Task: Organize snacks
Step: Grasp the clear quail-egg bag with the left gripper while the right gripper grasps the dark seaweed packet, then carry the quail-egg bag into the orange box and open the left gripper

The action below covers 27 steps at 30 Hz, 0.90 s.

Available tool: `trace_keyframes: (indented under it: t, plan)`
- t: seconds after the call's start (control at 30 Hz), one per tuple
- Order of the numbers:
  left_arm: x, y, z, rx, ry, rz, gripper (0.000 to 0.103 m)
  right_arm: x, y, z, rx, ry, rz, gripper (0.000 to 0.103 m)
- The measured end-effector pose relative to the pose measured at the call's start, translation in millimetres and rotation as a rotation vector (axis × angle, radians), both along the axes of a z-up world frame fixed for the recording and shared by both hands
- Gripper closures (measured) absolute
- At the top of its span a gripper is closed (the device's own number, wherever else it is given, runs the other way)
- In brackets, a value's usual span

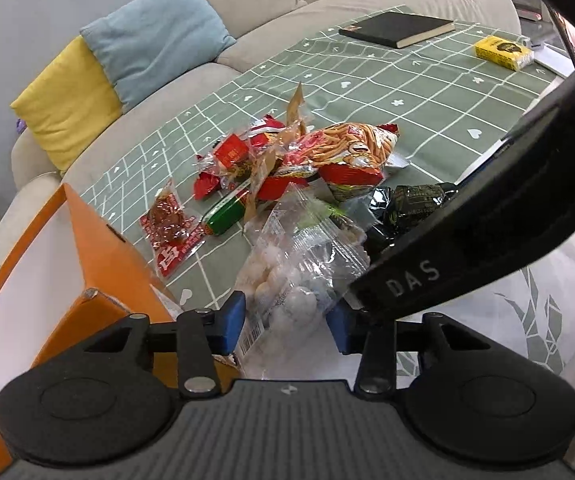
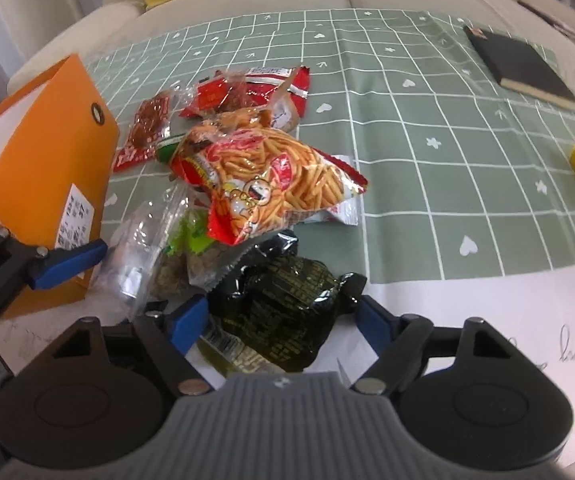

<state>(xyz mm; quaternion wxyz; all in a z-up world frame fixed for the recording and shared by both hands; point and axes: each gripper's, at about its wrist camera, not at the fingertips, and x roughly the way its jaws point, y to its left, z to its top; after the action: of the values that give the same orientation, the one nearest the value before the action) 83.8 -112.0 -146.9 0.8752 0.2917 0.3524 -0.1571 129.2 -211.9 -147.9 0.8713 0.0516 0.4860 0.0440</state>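
the clear bag of white balls [image 1: 287, 280] lies at the near edge of the snack pile [image 1: 295, 160], right next to the orange box [image 1: 99, 248]. the left claw [image 1: 285, 322] is apart, with a blue pad on each side of the bag's near end, not squeezing yet. the black packet [image 2: 279, 312] lies on the white table edge [image 2: 487, 320], and the right claw [image 2: 283, 324] is apart around it too.

to do this well, i think each claw should slide in a bit more and close slowly on the middle of its bag, not on the thin crinkly edge. the clear bag looks slippery. lift it straight up so the fries bag [image 2: 271, 180] stays put, then drop it in the box.
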Motion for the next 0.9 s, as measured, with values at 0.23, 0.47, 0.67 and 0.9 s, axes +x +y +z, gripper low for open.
trace_keyframes:
  t: [0.23, 0.47, 0.67, 0.9]
  plan:
    - [-3.5, 3.5, 9.4, -0.014, -0.019, 0.029, 0.071, -6.9, -8.9, 5.6, 0.018, -0.008, -0.004, 0.061]
    - [-9.9, 14.4, 30.6, -0.080, -0.038, 0.085, 0.085, -21.4, -9.9, 8.0, 0.046, 0.005, 0.000, 0.078]
    - [-14.5, 26.7, 48.8, -0.164, -0.015, 0.131, 0.086, -36.6, -8.0, 21.2, 0.037, -0.033, 0.028, 0.080]
    - [-16.9, 46.5, 71.9, -0.316, 0.058, 0.199, 0.086, -51.9, 2.6, 39.4, 0.012, -0.086, 0.075, 0.088]
